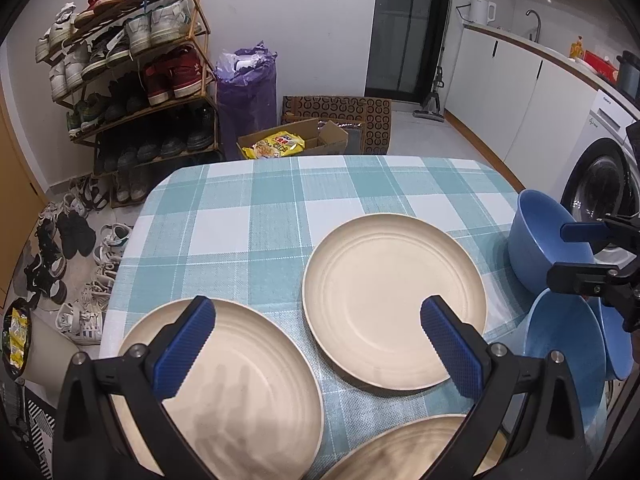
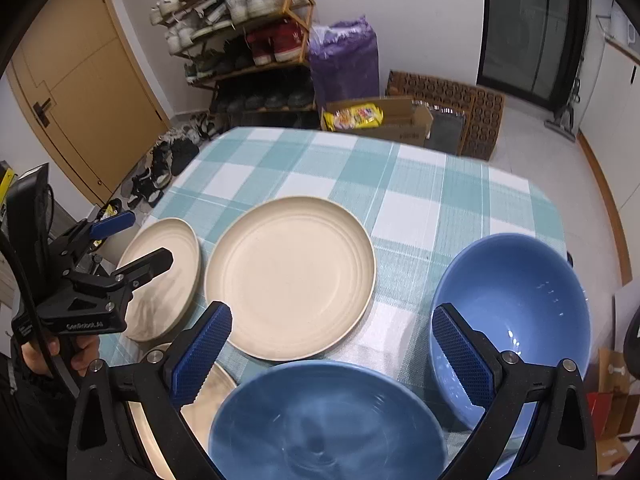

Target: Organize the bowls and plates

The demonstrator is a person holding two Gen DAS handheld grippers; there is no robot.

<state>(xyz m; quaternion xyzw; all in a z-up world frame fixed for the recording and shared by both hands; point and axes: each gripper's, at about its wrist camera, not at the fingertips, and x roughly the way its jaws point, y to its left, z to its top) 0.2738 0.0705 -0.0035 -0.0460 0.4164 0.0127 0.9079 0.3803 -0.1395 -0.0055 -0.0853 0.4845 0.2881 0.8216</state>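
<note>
On the table [image 1: 248,216], covered with a teal-and-white checked cloth, a cream middle plate [image 1: 394,300] lay flat near the centre, and everything else is placed here relative to it. Just to its left, not touching it, sat a second cream plate [image 1: 224,392], and nearer the camera than the middle plate the rim of a third cream plate [image 1: 404,452] showed at the bottom edge of the left wrist view. To the right of the middle plate, at the table's right edge, stood a blue bowl [image 2: 516,320], upright and empty, with a second blue bowl [image 2: 324,420] close beside it on the near side; whether the two bowls touched could not be told. The left gripper [image 1: 318,320] hung above the gap between the middle plate and the left-hand plate, its blue-padded fingers spread wide and holding nothing. The right gripper [image 2: 332,324] hovered over the near blue bowl, right of the middle plate, its fingers likewise wide apart and empty. Beyond the middle plate, past the far edge of the table, stood a shoe rack [image 1: 136,64] and a purple bag [image 1: 246,92] against the wall.
</note>
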